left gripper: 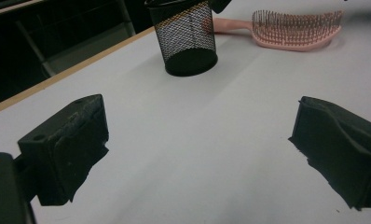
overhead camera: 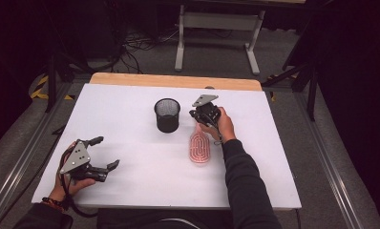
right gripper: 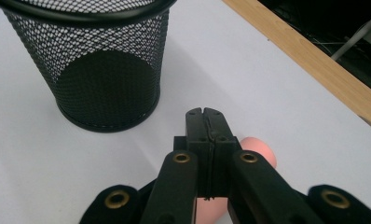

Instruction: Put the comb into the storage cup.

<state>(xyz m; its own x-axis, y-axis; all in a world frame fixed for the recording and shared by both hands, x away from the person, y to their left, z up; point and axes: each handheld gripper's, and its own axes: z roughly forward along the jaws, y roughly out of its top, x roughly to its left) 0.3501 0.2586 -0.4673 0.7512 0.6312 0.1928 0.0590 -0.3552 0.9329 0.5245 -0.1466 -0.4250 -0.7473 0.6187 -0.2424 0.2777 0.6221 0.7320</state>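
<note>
A pink hairbrush [overhead camera: 200, 145] lies flat on the white table [overhead camera: 131, 157], bristles up, with its handle pointing away from me. My right gripper [overhead camera: 201, 117] is over that handle, just right of a black mesh cup [overhead camera: 167, 115]. In the right gripper view its jaws [right gripper: 205, 116] are pressed together with no gap, and the handle's pink rounded end [right gripper: 260, 156] shows beneath and behind them. The cup [right gripper: 95, 70] stands upright close by. My left gripper [overhead camera: 107, 152] rests near the front left of the table, open and holding nothing [left gripper: 197, 149]. Farther off in its view are the cup [left gripper: 188, 37] and the brush [left gripper: 295, 30].
A wooden strip [overhead camera: 174, 80] runs along the table's far edge. Beyond it stand a grey table frame [overhead camera: 216, 28] and cables on the floor. White surface stretches between my two grippers.
</note>
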